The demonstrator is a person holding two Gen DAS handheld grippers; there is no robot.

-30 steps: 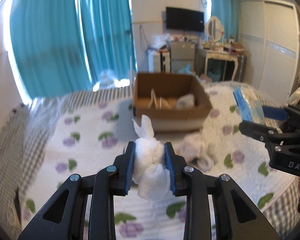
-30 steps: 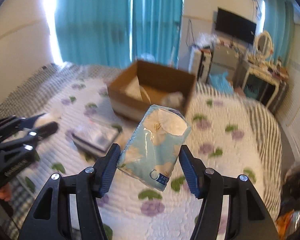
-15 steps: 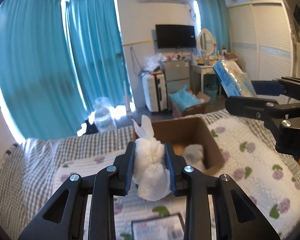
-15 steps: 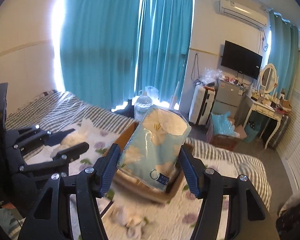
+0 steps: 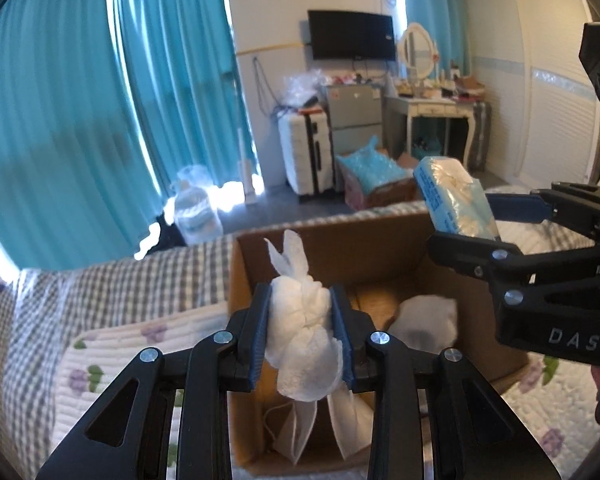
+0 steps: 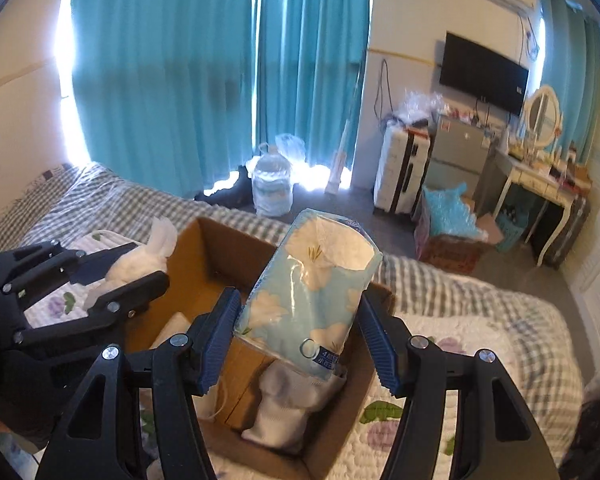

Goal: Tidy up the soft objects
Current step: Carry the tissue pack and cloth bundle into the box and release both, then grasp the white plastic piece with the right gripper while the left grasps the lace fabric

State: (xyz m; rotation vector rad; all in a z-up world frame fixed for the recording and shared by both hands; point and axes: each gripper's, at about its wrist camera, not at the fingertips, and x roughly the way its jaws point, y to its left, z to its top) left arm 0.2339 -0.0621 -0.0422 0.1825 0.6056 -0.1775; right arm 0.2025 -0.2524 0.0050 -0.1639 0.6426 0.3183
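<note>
My left gripper (image 5: pixel 302 330) is shut on a white knotted cloth (image 5: pixel 300 332) and holds it above the open cardboard box (image 5: pixel 260 256) on the bed. My right gripper (image 6: pixel 300 328) is shut on a blue flowered tissue pack (image 6: pixel 308 296), also above the box (image 6: pixel 198 264). The tissue pack (image 5: pixel 454 196) and right gripper (image 5: pixel 512 220) show at the right of the left wrist view; the left gripper (image 6: pixel 116 280) with the cloth (image 6: pixel 140 262) shows at the left of the right wrist view. Inside the box lie a grey-white soft bundle (image 6: pixel 292 408) and face masks (image 5: pixel 300 428).
The box sits on a quilted, flower-printed bed cover (image 6: pixel 460 344) over a checked sheet (image 5: pixel 120 292). Beyond the bed are teal curtains (image 6: pixel 180 72), a water jug (image 6: pixel 272 188), a white suitcase (image 6: pixel 400 168), a dressing table (image 6: pixel 540 172) and a wardrobe (image 5: pixel 548 80).
Both grippers have moved forward and tipped down over the box, so its inside now shows below the held cloth and tissue pack. Both grips are unchanged.
</note>
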